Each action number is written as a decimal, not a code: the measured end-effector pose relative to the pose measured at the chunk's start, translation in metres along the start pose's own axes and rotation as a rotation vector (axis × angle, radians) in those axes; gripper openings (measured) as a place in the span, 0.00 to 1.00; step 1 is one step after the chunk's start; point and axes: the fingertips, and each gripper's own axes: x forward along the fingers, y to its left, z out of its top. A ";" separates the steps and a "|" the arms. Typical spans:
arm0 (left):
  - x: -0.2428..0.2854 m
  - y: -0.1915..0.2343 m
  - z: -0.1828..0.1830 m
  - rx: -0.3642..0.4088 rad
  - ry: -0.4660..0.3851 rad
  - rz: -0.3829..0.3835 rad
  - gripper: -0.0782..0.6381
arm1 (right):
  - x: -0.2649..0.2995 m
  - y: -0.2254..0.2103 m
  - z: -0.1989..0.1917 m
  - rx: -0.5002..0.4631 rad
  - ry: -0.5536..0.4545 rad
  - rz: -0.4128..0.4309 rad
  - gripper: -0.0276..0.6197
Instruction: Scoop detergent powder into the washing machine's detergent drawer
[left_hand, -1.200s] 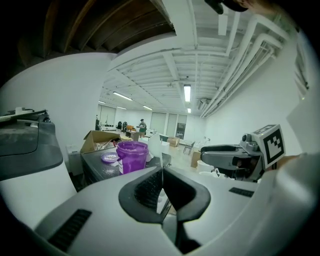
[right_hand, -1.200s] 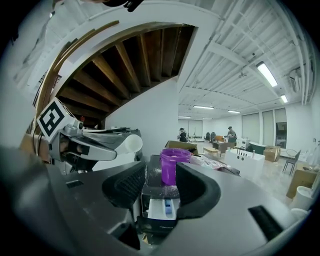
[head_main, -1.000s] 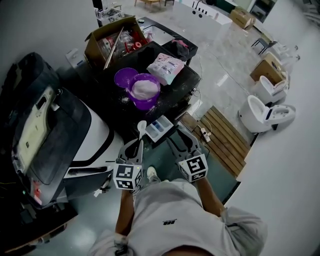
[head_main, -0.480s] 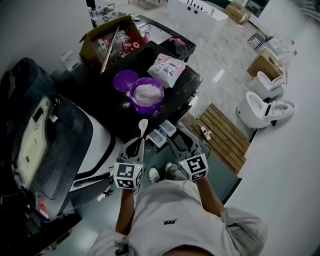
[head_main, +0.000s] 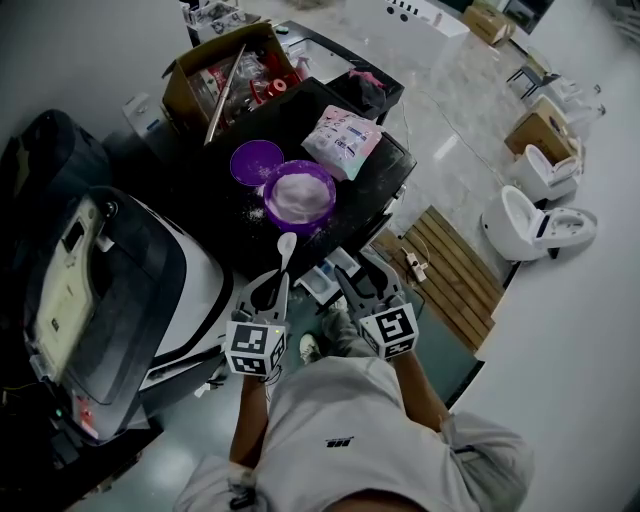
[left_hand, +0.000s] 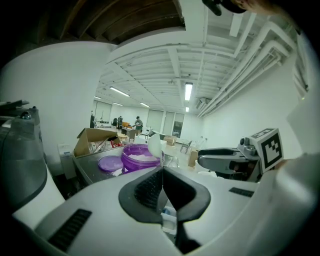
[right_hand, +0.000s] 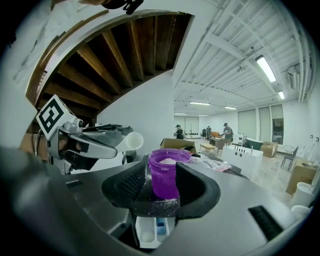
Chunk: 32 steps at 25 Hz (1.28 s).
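Observation:
A purple tub (head_main: 297, 195) of white powder stands on the dark machine top, with its purple lid (head_main: 256, 161) beside it. My left gripper (head_main: 274, 285) is shut on the handle of a white spoon (head_main: 286, 246). The spoon's bowl points toward the tub and stops just short of its near rim. In the left gripper view the spoon (left_hand: 154, 145) rises past the shut left gripper (left_hand: 162, 172) in front of the tub (left_hand: 140, 156). My right gripper (head_main: 352, 276) is open and holds nothing. The white detergent drawer (head_main: 322, 284) shows between the grippers. Below the open right gripper (right_hand: 162, 192) the drawer (right_hand: 152, 231) appears again, and the tub (right_hand: 168, 172) stands beyond it.
A pink detergent bag (head_main: 345, 135) lies behind the tub. A cardboard box (head_main: 215, 75) of clutter stands at the back. A large washing machine (head_main: 150, 270) fills the left. A wooden pallet (head_main: 445, 275) and white toilets (head_main: 535, 225) are on the floor at right.
The spoon's bowl has come closer to the purple tub. The drawer, plainly seen ahead of the grippers a second ago, now lies mostly hidden between them.

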 end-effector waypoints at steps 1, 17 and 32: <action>0.004 0.001 0.002 0.001 0.002 0.003 0.13 | 0.004 -0.004 0.001 0.000 0.000 0.004 0.33; 0.078 0.024 0.034 0.001 0.092 0.096 0.13 | 0.065 -0.075 0.011 -0.005 0.022 0.109 0.33; 0.135 0.046 0.041 -0.054 0.273 0.295 0.13 | 0.113 -0.126 0.011 0.000 0.023 0.275 0.33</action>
